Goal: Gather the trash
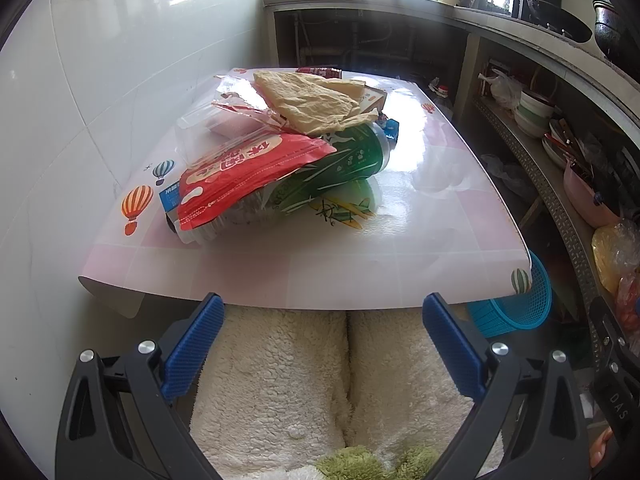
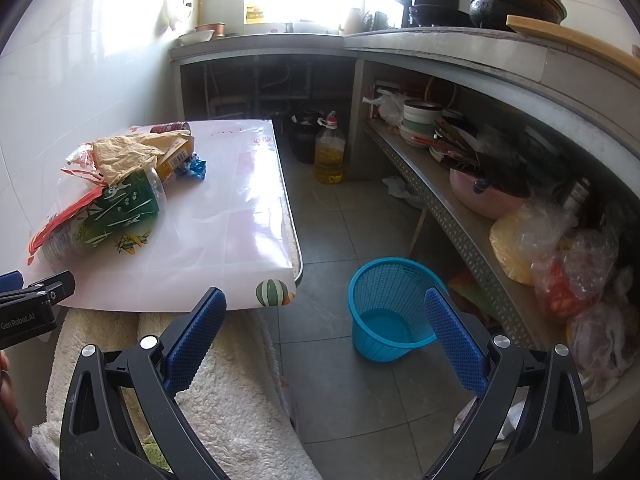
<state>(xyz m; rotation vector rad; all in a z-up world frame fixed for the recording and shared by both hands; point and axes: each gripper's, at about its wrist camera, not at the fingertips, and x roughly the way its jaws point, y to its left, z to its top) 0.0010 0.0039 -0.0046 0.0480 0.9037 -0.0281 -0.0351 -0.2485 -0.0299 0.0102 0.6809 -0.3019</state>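
A heap of trash is seen piled on the pink-checked counter (image 1: 360, 248), against the white tiled wall. In the heap a red snack bag (image 1: 240, 176) is laid over a green-labelled plastic bottle (image 1: 340, 164), which lies on its side. A crumpled tan paper (image 1: 308, 100) is draped on top, with clear plastic wrapping (image 1: 224, 120) beside it and a small blue wrapper (image 1: 390, 128) at the far side of the bottle. A yellow carton (image 2: 176, 156) and a dark red can (image 2: 172, 127) are found at the back of the pile.

The left gripper (image 1: 322, 324) is held spread, with nothing between its blue pads, just short of the counter's near edge and above a fluffy cream fabric (image 1: 280, 380). The right gripper (image 2: 324, 320) is likewise held wide apart and empty, pointed toward the tiled floor beside the counter.

A blue mesh basket (image 2: 390, 304) stands on the floor just off the counter's near corner, with nothing visible inside it. Further back a bottle of yellow oil (image 2: 329, 152) stands on the floor beside a dark pot. Along the right side a perforated metal shelf (image 2: 452, 216) is crowded with stacked bowls (image 2: 420, 118), a pink basin (image 2: 484, 196) and plastic bags (image 2: 560, 256). Nothing is seen lying between the heap and the counter's edge facing the basket.
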